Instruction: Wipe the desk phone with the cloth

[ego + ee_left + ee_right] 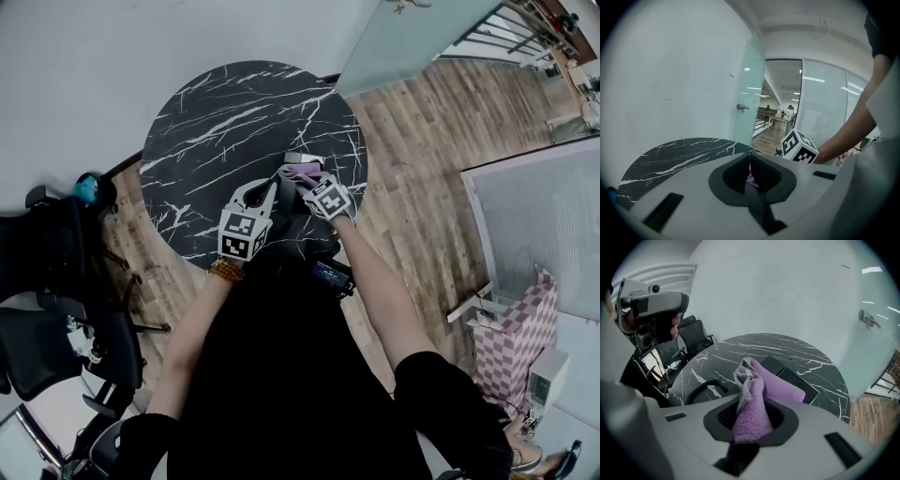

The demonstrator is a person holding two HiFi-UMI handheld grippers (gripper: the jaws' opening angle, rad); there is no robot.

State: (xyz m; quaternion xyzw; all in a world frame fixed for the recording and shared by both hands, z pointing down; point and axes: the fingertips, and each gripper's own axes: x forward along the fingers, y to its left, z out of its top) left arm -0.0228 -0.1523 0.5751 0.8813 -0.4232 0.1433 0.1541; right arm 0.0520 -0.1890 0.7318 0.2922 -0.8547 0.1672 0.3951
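The dark desk phone [289,208] lies near the front right edge of a round black marble table [216,122]. In the right gripper view the phone [790,376] and its coiled cord [705,388] sit just beyond the jaws. My right gripper [754,414] is shut on a purple cloth [776,387], which is bunched up and hangs over the phone. In the head view the cloth [302,172] shows at the right gripper [307,182]. My left gripper [265,191] hovers just left of the phone. Its jaws [750,161] are pressed together, with a sliver of purple showing behind them.
Black office chairs [56,281] stand left of the table. Wooden floor [422,141] lies to the right, with a glass wall and door [747,93] behind. A checkered pink box [516,328] stands at the far right. The right gripper's marker cube [799,147] is close beside the left gripper.
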